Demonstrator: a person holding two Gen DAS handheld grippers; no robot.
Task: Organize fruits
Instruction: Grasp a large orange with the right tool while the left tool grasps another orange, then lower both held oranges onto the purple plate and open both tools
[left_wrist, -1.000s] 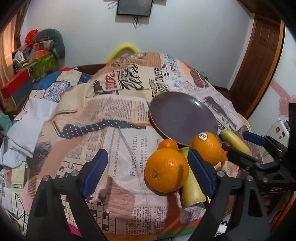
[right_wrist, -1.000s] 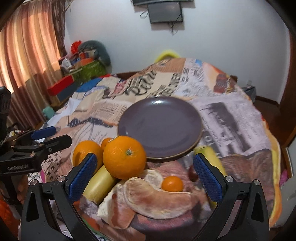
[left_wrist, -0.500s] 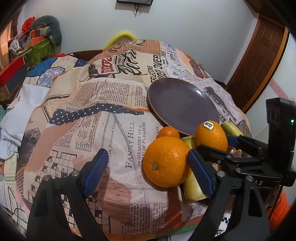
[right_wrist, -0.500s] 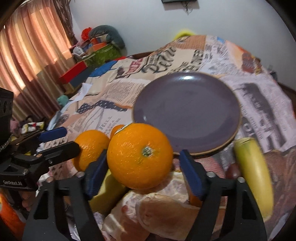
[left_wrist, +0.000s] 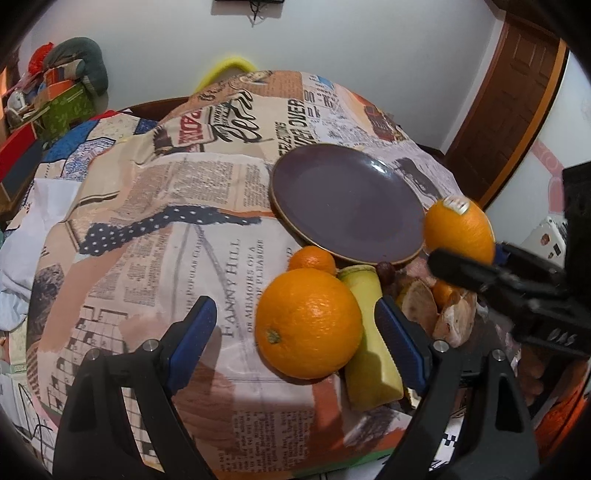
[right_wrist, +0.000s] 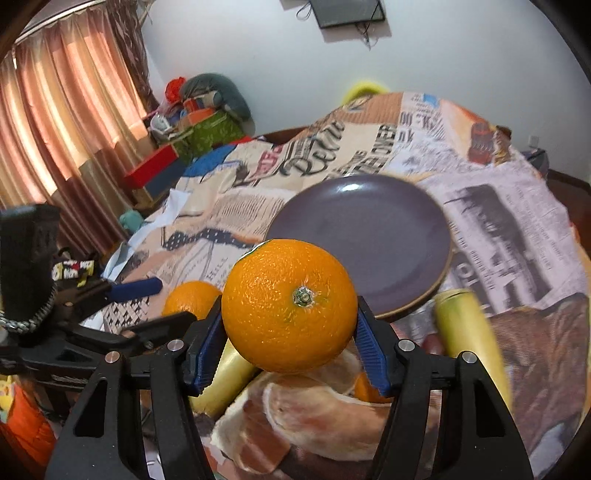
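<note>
My right gripper (right_wrist: 290, 332) is shut on a large orange (right_wrist: 290, 306) and holds it raised, just in front of the empty purple plate (right_wrist: 388, 229). The same orange (left_wrist: 458, 230) shows in the left wrist view with a sticker on top, held by the right gripper (left_wrist: 480, 266) at the plate's (left_wrist: 343, 206) right rim. My left gripper (left_wrist: 295, 332) is open; a second large orange (left_wrist: 308, 323) lies on the cloth between its fingers, untouched. A small mandarin (left_wrist: 312, 260) and a yellow-green banana (left_wrist: 367, 332) lie beside it.
A newspaper-print cloth (left_wrist: 184, 221) covers the surface. Peel scraps (right_wrist: 314, 417) and another banana (right_wrist: 469, 332) lie near the front right. Boxes and bags (right_wrist: 192, 125) are piled at the far left by the curtain. A brown door (left_wrist: 509, 92) stands far right.
My right gripper closed on the stickered orange and lifted it off the pile toward the plate. My left gripper drew slightly closer to the second orange and stayed open.
</note>
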